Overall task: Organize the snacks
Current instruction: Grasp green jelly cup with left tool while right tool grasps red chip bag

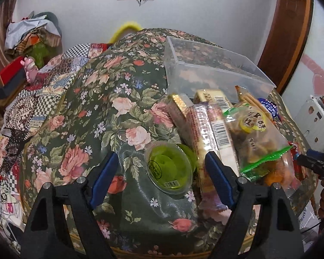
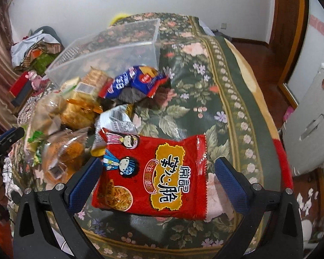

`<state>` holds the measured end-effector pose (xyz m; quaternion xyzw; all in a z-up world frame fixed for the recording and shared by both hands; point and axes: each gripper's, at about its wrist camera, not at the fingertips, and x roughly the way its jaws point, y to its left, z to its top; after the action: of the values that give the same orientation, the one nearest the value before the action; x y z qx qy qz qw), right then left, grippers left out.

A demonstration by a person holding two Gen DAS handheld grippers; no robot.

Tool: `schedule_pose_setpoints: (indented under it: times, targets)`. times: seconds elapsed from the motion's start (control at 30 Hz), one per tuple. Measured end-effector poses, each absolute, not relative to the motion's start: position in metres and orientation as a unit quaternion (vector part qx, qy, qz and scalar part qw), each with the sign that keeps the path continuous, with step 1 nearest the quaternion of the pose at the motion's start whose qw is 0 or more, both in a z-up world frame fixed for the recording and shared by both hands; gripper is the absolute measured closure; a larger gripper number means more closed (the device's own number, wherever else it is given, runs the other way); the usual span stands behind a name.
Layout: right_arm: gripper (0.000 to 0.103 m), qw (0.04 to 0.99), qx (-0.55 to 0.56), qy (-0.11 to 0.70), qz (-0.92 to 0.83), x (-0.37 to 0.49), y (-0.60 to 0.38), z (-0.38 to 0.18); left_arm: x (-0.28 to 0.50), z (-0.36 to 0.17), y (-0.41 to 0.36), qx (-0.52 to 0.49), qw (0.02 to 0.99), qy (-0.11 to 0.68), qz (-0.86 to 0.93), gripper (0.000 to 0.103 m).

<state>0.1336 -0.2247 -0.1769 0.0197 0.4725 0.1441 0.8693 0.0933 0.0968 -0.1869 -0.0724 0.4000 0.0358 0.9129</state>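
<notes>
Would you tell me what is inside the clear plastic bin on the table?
Nothing visible: the clear plastic bin shows only the floral tablecloth through its walls. Its near corner is hidden behind piled snacks.

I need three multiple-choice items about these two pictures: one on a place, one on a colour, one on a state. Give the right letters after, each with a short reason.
1. Where does the green cup lie?
A. inside the clear bin
B. on the floral cloth, between the left gripper's fingers
C. on top of the red packet

2. What colour is the packet between the right gripper's fingers?
A. red
B. white
C. purple

3. What state is the clear bin in?
A. full of snacks
B. closed with a lid
C. open, with no snacks inside

Answers:
1 B: the cup rests on the floral cloth, framed by the open left gripper.
2 A: the red packet lies within the open right gripper.
3 C: only the cloth pattern shows through the bin's walls.
</notes>
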Motion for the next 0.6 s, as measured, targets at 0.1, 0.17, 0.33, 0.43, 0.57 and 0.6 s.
schedule_pose_setpoints:
  times: [0.1,0.17,0.33,0.43,0.57,0.6]
  targets:
    - [0.000,0.863,0.029,0.482,0.150,0.136,-0.223,-0.183,0.096,-0.190,0.102,-0.084,0.913,0.397,0.033,0.021]
    - [0.000,0.859,0.029,0.488,0.152,0.137,-0.221,-0.186,0.098,-0.192,0.104,-0.094,0.913,0.396,0.032,0.021]
    - [0.000,0.856,0.013,0.494,0.153,0.137,-0.211,-0.191,0.103,-0.201,0.110,-0.115,0.908,0.402,0.024,0.033]
    - [0.000,0.858,0.006,0.491,0.153,0.137,-0.209,-0.192,0.106,-0.201,0.111,-0.120,0.908,0.401,0.018,0.037]
    - [0.005,0.857,0.006,0.491,0.157,0.138,-0.211,-0.194,0.109,-0.205,0.108,-0.126,0.904,0.408,0.000,0.047]
    - [0.008,0.858,0.006,0.489,0.157,0.138,-0.210,-0.194,0.111,-0.206,0.106,-0.123,0.905,0.408,0.003,0.047]
